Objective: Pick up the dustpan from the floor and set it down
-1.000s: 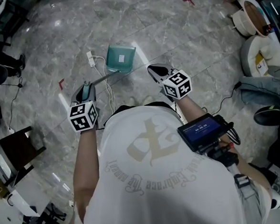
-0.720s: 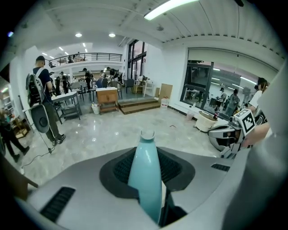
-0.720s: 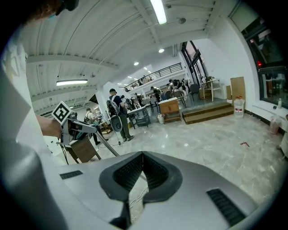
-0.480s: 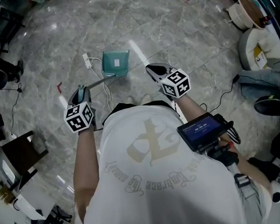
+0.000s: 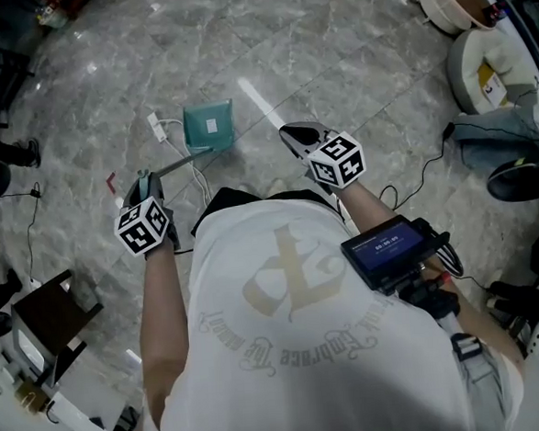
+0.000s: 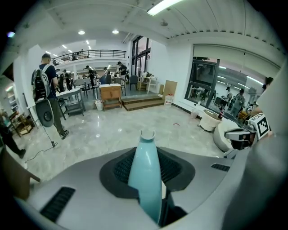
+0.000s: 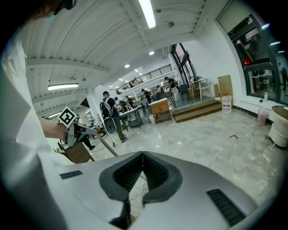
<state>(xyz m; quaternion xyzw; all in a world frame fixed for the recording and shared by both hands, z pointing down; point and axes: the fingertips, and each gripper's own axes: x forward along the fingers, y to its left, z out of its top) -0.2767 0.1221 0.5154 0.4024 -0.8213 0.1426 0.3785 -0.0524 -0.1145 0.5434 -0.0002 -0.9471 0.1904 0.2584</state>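
Since the left gripper (image 5: pixel 141 184) has dipped lower, clamped on the dustpan (image 5: pixel 210 127) handle, the pan's now down near the floor (image 5: pixel 332 58), so set-down looks close. Right gripper (image 5: pixel 297 136) is pinched closed, empty.

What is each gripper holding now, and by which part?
The left gripper holds the dustpan by the teal grip at the end of its handle. The right gripper is shut and holds nothing.
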